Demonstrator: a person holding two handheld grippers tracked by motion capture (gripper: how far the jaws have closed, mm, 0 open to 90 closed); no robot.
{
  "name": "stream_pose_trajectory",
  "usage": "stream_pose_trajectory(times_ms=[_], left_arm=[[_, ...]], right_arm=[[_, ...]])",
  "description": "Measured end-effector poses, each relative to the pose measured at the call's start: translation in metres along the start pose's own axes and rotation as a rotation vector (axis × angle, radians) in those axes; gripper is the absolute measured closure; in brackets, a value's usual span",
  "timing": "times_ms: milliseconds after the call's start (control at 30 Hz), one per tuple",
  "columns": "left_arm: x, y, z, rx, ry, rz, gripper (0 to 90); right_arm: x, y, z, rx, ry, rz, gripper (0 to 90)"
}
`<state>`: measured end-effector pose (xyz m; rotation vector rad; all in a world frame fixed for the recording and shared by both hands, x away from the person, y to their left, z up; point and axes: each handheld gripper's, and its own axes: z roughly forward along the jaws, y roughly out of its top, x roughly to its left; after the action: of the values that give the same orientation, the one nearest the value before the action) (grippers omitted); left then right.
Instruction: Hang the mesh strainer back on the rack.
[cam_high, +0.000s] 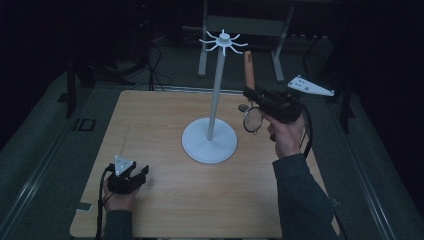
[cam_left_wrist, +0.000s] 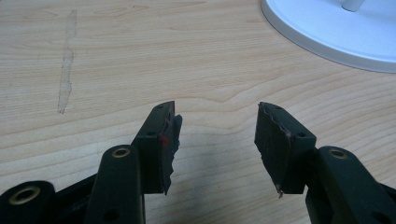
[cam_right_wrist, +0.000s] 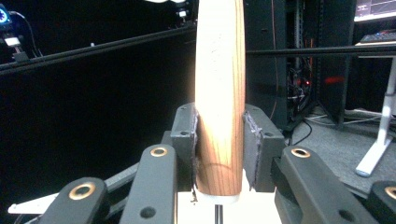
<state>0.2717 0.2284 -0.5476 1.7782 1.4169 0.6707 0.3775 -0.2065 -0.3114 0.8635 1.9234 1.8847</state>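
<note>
We hold the right gripper (cam_high: 252, 95) raised above the table's right side, its jaws clenched on the round wooden handle (cam_right_wrist: 219, 107) of a small sieve-like utensil with a metal wire ring (cam_high: 253, 120). The handle stands nearly upright above the jaws, and the ring hangs just below them, clear of the light wooden table (cam_high: 165, 200). In the right gripper view the pads press on both sides of the handle near its lower end, so the grip sits low on a long, smooth piece.

The tall white stand with a round base and a crown of hook arms (cam_high: 223, 42) rises just beside this gripper, toward the table's middle. We judge that the utensil is meant for one of those arms.

Our left gripper (cam_left_wrist: 215, 140) rests on the table near its front left corner, jaws released and apart, nothing between them, with the stand's base (cam_left_wrist: 327, 32) ahead of it.

The risks we see: the handle could pivot or slip between the pads because it is held near one end; and a nudge against the slim pole could rock the stand, which nothing steadies.
</note>
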Motion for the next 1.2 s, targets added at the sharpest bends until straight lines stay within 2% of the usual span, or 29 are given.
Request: stream_pose_trajectory(times_ms=[333, 833, 1067, 1200], left_arm=[[0.001, -0.001, -0.001, 0.000, 0.006, -0.004, 48.6], [0.003, -0.001, -0.002, -0.008, 0.008, -0.010, 48.6], [0.003, -0.001, -0.003, -0.009, 0.008, -0.012, 48.6], [0.003, -0.001, -0.003, -0.009, 0.009, -0.014, 48.6]], right_arm=[[0.002, 0.007, 0.008, -0.003, 0.023, -0.005, 68.5], [-0.003, 0.005, 0.027, 0.025, 0.056, 0.043, 68.4], [-0.002, 0.005, 0.036, 0.045, 0.050, 0.042, 68.0], [-0.003, 0.002, 0.034, 0.046, 0.032, 0.038, 61.5]])
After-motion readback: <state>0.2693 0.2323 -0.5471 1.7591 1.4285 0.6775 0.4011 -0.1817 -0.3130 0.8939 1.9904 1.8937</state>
